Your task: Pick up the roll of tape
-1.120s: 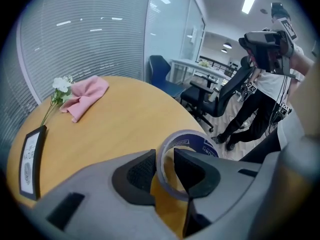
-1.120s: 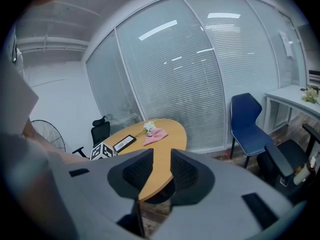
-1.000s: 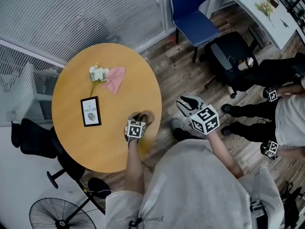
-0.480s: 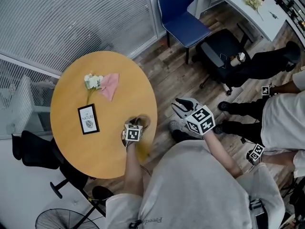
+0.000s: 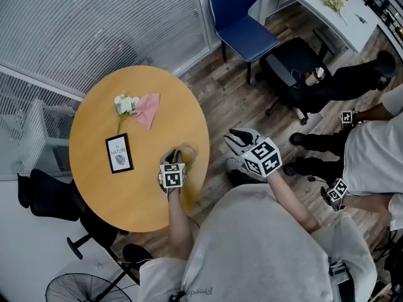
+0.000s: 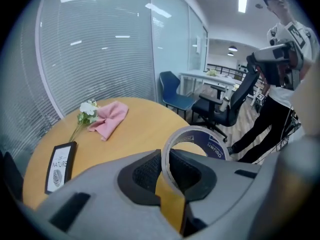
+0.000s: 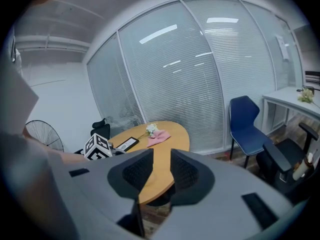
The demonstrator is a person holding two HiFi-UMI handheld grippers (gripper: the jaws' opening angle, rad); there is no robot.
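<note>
The roll of tape [image 6: 216, 145], clear with a dark blue printed core, stands on edge between the pads of my left gripper [image 6: 167, 166], which is shut on its rim and holds it above the round wooden table [image 6: 135, 134]. In the head view the left gripper [image 5: 175, 160] is over the table's right edge, with the tape [image 5: 184, 151] at its tip. My right gripper [image 5: 239, 137] hangs beside the table over the wood floor. In the right gripper view its jaws [image 7: 161, 166] stand slightly apart with nothing between them.
On the table lie a black-framed card [image 5: 119, 153], white flowers [image 5: 126, 102] and a pink cloth [image 5: 149, 107]. A blue chair [image 5: 242, 17] and a black office chair [image 5: 296, 68] stand beyond. Another person [image 5: 374, 150] stands at the right, and a fan [image 5: 75, 288] is at the lower left.
My left gripper closed on the tape roll, which lay on the table, and has lifted it. The right gripper stayed beside the table.
</note>
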